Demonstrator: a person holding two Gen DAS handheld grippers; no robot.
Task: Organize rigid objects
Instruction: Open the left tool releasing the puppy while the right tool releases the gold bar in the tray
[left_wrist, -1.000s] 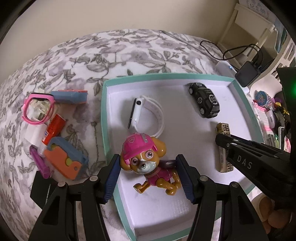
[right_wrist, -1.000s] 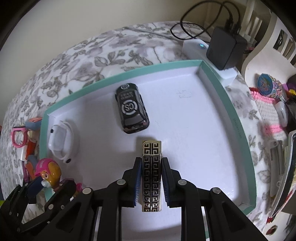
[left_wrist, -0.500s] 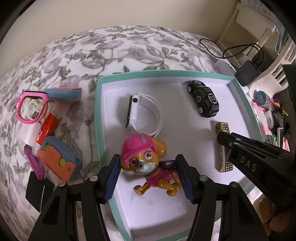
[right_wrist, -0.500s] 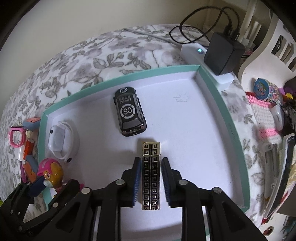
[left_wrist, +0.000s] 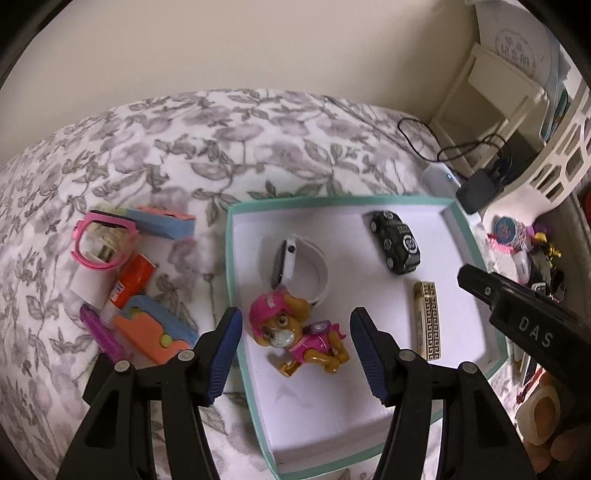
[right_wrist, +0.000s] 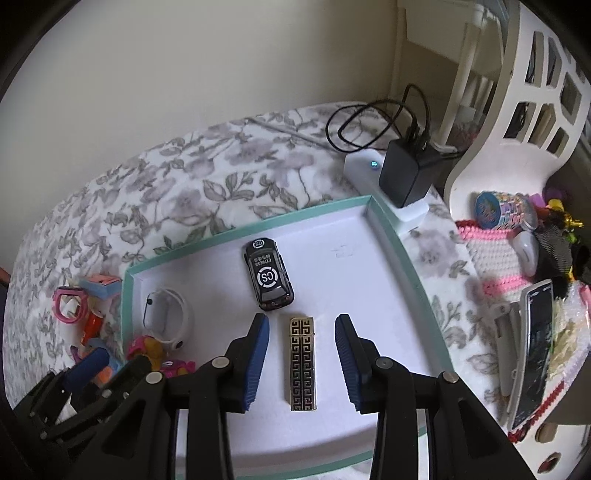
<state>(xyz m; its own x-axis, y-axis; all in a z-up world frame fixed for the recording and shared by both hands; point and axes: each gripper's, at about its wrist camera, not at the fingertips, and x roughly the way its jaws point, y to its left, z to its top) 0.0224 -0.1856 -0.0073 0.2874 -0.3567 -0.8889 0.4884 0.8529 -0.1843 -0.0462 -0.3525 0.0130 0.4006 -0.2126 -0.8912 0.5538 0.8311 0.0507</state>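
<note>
Clearly both tools stand with their fingers spread apart and grip nothing. The right tool (right_wrist: 301, 360) straddles the flat gold-and-black patterned lighter-shaped bar (right_wrist: 303, 363), which lies flat on the white floor of the shallow teal-rimmed cardboard tray (right_wrist: 406, 254) — set lengthwise just behind the small black toy car (right_wrist: 267, 278), so the two line up in a tidy column. The left tool (left_wrist: 295, 354) brackets the pink-capped brown puppy figurine (left_wrist: 295, 338), lying near the tray's left wall just in front of the white smartwatch (left_wrist: 299, 269) resting on its side. I judge both pieces as placed and freed. Outside the tray, on the grey-flowered bedspread (left_wrist: 258, 140), a loose cluster waits: a pink-framed watch (left_wrist: 101, 240), a blue-and-pink block (left_wrist: 162, 221), a red-and-white tube (left_wrist: 127, 282), a purple stick (left_wrist: 101, 332) and an orange-and-blue toy (left_wrist: 155, 332) — probably the next to sort.
</note>
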